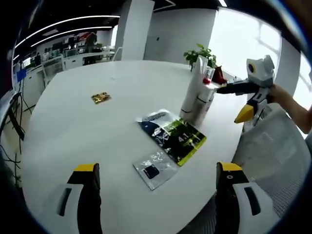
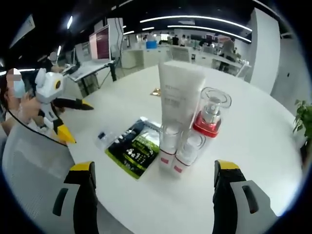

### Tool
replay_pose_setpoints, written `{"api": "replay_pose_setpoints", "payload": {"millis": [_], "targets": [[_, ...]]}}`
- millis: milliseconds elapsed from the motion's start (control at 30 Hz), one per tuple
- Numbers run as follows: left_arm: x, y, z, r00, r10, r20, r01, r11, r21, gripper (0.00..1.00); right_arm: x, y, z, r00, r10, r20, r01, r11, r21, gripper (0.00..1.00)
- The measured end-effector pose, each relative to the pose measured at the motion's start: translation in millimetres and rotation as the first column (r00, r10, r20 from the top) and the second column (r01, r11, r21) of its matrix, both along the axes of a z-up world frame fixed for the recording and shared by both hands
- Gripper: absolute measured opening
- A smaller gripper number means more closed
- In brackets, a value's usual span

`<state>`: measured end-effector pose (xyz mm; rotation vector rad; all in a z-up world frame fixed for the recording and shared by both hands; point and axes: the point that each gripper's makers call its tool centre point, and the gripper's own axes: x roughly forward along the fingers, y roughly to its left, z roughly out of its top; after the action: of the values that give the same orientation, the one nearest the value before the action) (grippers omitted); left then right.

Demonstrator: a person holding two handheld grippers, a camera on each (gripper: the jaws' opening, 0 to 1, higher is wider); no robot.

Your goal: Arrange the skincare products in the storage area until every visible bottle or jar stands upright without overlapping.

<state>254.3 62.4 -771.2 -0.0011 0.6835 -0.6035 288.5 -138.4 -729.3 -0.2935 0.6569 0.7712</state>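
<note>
Products: tall white plastic tube (image 2: 179,95), clear red-collared pump bottle (image 2: 210,113) and two small white bottles (image 2: 179,151) stand upright, frame centre, on white round surface (image 2: 258,146).
Right claw (image 2: 152,195): released, empty.
Left claw (image 1: 158,195): released, empty.
Technique: approach slowly, jaws wide; grip one low, avoid toppling neighbours.

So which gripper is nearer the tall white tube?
Right. The right gripper sits beside the tall white tube, jaws open facing it; the left gripper hangs back beyond the sachets.
</note>
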Motion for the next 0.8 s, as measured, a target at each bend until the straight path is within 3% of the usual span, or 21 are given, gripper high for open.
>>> {"api": "replay_pose_setpoints", "payload": {"millis": [433,800], "targets": [[6.5,1.4,4.0,1.000,0.008,0.009,-0.008,1.000,-0.017,0.92,25.3,-2.6,46.1,0.995,0.021,0.094,-0.020,1.000,-0.011,1.00],[15.6,-2.6,10.4,0.999,-0.013,0.030,0.013,1.000,-0.009,0.92,38.4,17.0,75.2,0.980,0.113,0.161,-0.108,0.993,-0.044,1.00]]}}
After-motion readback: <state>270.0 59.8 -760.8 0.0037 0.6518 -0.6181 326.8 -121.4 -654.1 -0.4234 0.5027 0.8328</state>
